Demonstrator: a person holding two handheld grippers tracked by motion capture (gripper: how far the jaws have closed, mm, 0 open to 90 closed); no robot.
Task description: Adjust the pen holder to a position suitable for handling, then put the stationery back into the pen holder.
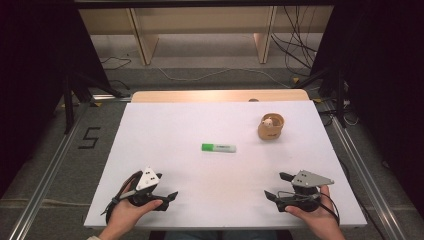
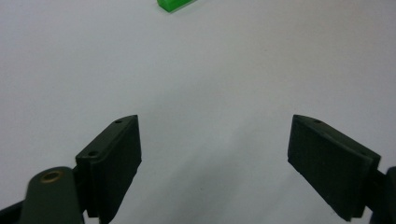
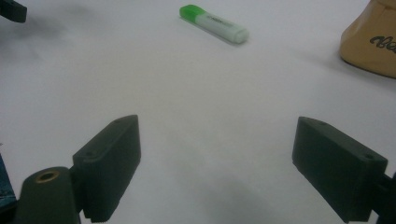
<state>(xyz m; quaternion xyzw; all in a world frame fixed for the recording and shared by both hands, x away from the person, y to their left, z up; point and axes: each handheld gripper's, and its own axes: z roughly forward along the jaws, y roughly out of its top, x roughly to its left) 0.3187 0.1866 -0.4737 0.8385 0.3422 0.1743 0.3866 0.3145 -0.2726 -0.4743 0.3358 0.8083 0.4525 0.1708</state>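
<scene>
Left gripper point(image 1: 167, 196) near edge of white table point(image 1: 150, 125), jaws apart, nothing between, bare tabletop under them in left gripper view. Right gripper point(image 1: 276, 186) same row, opposite side of near edge, jaws wide apart too, empty; pads point(image 3: 109, 163) framing blank table in right gripper view.

Green highlighter point(image 1: 218, 147) lying flat mid-table, ahead of both grippers, roughly between them, well apart from each. Green cap end toward left gripper, pale barrel end toward tan cup point(image 1: 270, 127). Cup farther back, beyond highlighter on right gripper's side, near but not touching; something small inside, too small to tell.

Likely step: reach for highlighter, probably to drop into cup. To do well: approach from above, jaws square across barrel, not along it; grab near middle to avoid tipping; descend close to table before closing, since it lies low; keep clear of cup on approach.
</scene>
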